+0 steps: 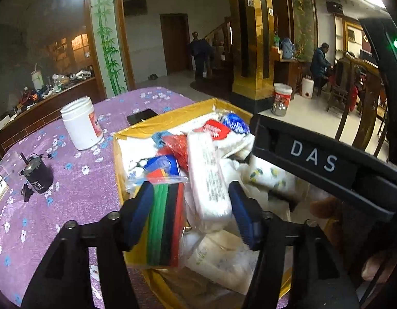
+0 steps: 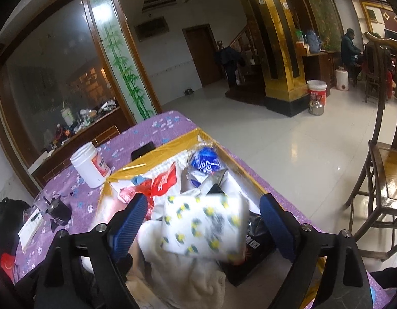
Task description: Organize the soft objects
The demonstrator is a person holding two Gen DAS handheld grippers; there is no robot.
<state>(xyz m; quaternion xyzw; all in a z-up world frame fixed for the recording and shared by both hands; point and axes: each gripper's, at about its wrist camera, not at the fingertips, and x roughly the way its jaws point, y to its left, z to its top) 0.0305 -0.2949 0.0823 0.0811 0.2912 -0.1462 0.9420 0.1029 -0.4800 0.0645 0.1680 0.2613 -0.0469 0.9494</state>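
Left wrist view: the left gripper (image 1: 190,206), fingers spread, hangs over a box (image 1: 147,126) crammed with soft goods, a sponge pack (image 1: 165,221) and tissue pack (image 1: 208,177) between them. The right gripper (image 2: 201,221), also open with nothing clamped, straddles a floral packet (image 2: 203,226) above the same box, seemingly sorting.

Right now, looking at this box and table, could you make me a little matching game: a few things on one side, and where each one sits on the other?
Things:
1. white jar
2. blue ball
3. lemon-print pack
4. striped sponge pack

Places:
A. between the open right tongs
B. far end of the cardboard box
C. on the purple tablecloth, outside the box
D. between the open left tongs, beside a white tissue pack

Pairs: 1-C, 2-B, 3-A, 4-D
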